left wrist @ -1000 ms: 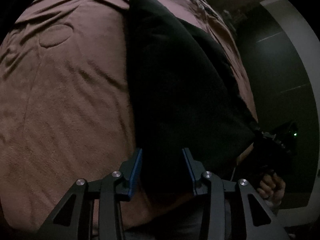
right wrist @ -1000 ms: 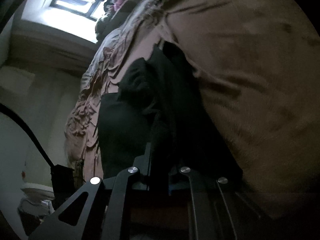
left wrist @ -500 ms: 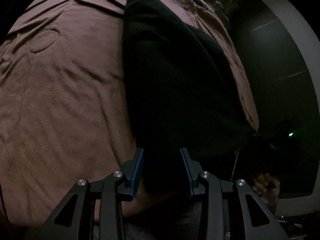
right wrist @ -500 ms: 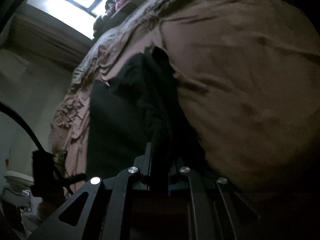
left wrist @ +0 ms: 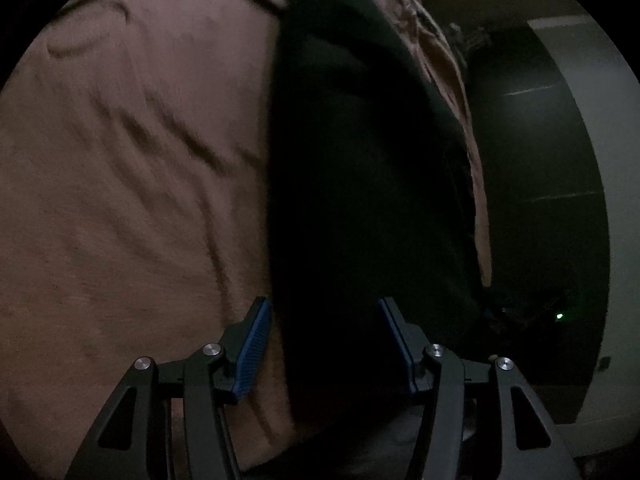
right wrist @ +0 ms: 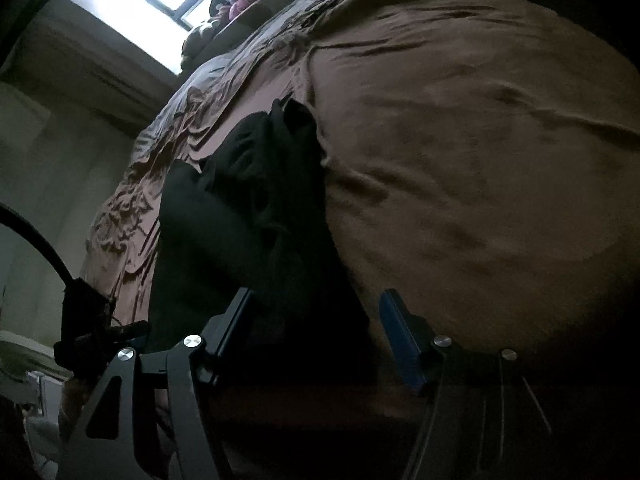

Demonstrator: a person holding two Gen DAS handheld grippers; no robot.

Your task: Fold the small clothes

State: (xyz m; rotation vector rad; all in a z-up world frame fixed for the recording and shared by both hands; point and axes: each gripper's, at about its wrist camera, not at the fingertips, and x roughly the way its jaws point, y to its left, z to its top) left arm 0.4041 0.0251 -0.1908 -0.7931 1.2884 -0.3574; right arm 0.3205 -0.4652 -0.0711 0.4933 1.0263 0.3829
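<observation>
Both grippers have their blue-padded fingers spread apart, and neither one is clenched on anything. The left gripper (left wrist: pixel 325 336) stands over the near end of a black garment (left wrist: pixel 360 168), which lies in a long dark shape on the brown bedsheet (left wrist: pixel 128 184). The room is very dim, so the folds of the cloth are hard to read, and I cannot tell what kind of garment it is. Its near end goes out of sight below the fingers. In the right wrist view the right gripper (right wrist: pixel 316 328) is released too, with the black garment (right wrist: pixel 256 216) bunched between the fingers and running away over the bedsheet (right wrist: pixel 460 168). A bright window (right wrist: pixel 152 4) shows far behind, partly cut off by the edge.
</observation>
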